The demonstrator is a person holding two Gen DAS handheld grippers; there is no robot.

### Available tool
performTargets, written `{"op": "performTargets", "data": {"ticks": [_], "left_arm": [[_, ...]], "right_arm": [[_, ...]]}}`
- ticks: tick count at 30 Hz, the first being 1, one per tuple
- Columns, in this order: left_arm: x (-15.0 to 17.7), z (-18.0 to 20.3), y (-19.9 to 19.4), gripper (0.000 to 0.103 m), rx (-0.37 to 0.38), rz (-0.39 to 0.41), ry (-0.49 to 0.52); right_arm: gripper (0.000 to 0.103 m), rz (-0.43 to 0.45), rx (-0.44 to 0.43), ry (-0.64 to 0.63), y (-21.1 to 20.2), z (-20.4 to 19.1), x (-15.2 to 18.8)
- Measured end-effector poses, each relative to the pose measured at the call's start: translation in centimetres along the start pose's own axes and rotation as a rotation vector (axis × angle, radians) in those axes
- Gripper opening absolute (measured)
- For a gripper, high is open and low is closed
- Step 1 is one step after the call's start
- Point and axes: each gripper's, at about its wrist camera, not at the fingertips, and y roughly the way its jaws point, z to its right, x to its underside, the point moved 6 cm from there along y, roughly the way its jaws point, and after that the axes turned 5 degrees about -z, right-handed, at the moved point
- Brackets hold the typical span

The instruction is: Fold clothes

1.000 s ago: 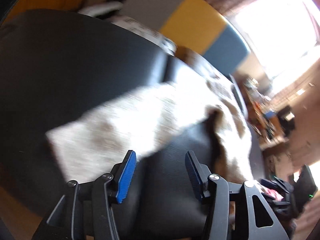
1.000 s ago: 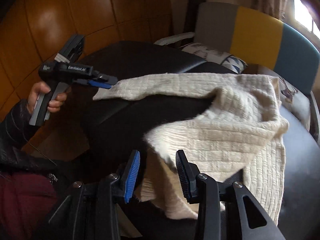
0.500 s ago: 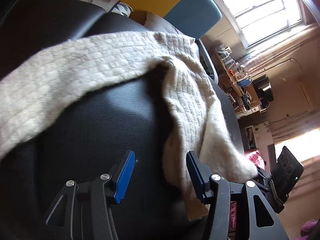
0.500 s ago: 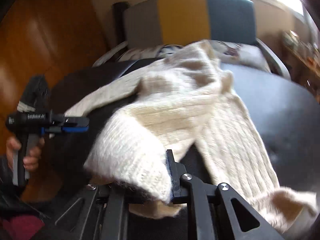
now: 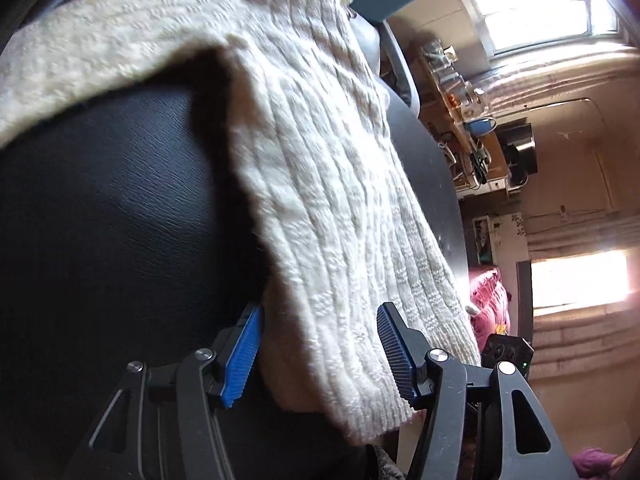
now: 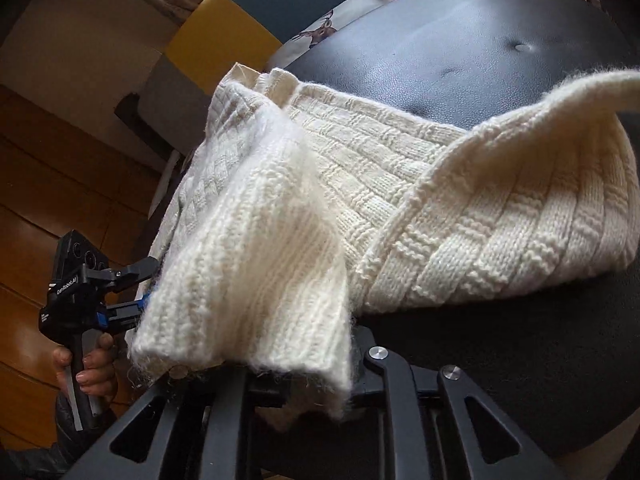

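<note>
A cream knitted sweater (image 5: 320,184) lies draped over a black leather seat (image 5: 112,220). In the left wrist view my left gripper (image 5: 318,354) is open, its blue pads on either side of the sweater's hanging ribbed end without pinching it. In the right wrist view the sweater (image 6: 400,208) is bunched, and my right gripper (image 6: 304,376) is shut on a ribbed cuff or hem (image 6: 248,300) that hides its fingertips. The left gripper (image 6: 120,296) also shows there at lower left, at the sweater's edge, held by a hand.
The black seat (image 6: 480,48) has buttoned dimples. Behind it stands a chair back in grey, yellow and teal (image 6: 224,32) with a patterned cushion. Wood panelling (image 6: 48,200) is at left. A cluttered shelf (image 5: 472,120) and windows are at right.
My right gripper closed on the sweater's ribbed end and lifted it, bunching the cloth. My left gripper moved in along the seat until the other hanging end sits between its open pads.
</note>
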Motion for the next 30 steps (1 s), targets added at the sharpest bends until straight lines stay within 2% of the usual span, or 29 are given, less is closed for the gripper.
{"op": "performTargets", "data": {"ticks": [1, 3, 6, 8, 10, 11, 13, 15, 19, 21, 22, 26, 28, 30], "left_arm": [[0.2, 0.4, 0.2, 0.055, -0.008, 0.004, 0.010], [0.3, 1.0, 0.0, 0.027, -0.059, 0.036, 0.048], [0.3, 2.0, -1.2, 0.011, -0.106, 0.114, 0.110], [0.3, 2.6, -3.9, 0.005, -0.057, 0.190, 0.135], [0.5, 2.3, -6.7, 0.005, 0.021, 0.234, 0.111], [0.5, 1.5, -8.1, 0.005, 0.036, 0.253, 0.091], [0.7, -1.3, -10.6, 0.005, 0.015, 0.294, 0.042], [0.9, -4.7, -12.2, 0.005, -0.033, 0.320, -0.026], [1.8, -11.1, -13.1, 0.004, -0.186, 0.301, -0.120], [2.1, -13.0, -13.4, 0.003, -0.268, 0.308, -0.139], [2.2, -13.4, -13.6, 0.003, -0.282, 0.311, -0.142], [2.4, -12.8, -14.3, 0.003, -0.246, 0.309, -0.138], [2.5, -12.3, -14.4, 0.004, -0.228, 0.299, -0.129], [3.1, -10.6, -13.0, 0.019, -0.211, 0.248, -0.087]], "right_arm": [[0.017, 0.001, -0.009, 0.005, 0.0, 0.2, -0.3], [0.017, 0.004, -0.027, 0.014, 0.1, 0.5, -0.8], [0.024, -0.013, -0.022, -0.018, 0.1, -0.1, -0.7], [0.026, -0.036, 0.001, -0.079, 0.2, -0.9, -0.4], [0.028, -0.068, 0.018, -0.145, 0.3, -1.8, 0.2], [0.028, -0.087, 0.028, -0.179, 0.3, -2.2, 0.4], [0.028, -0.110, -0.006, -0.214, -0.6, -3.0, 0.7], [0.028, -0.088, -0.024, -0.242, -2.1, -3.8, 0.3], [0.030, -0.044, 0.069, -0.335, -2.8, -6.1, -2.3], [0.032, -0.149, 0.012, -0.397, -1.8, -8.4, -2.3], [0.033, -0.208, -0.021, -0.427, -1.3, -9.6, -2.2], [0.035, -0.394, 0.023, -0.659, -1.4, -13.1, 1.4], [0.035, -0.393, -0.054, -0.669, -3.1, -14.0, 1.7], [0.035, -0.342, -0.129, -0.667, -5.2, -14.9, 1.0]]}}
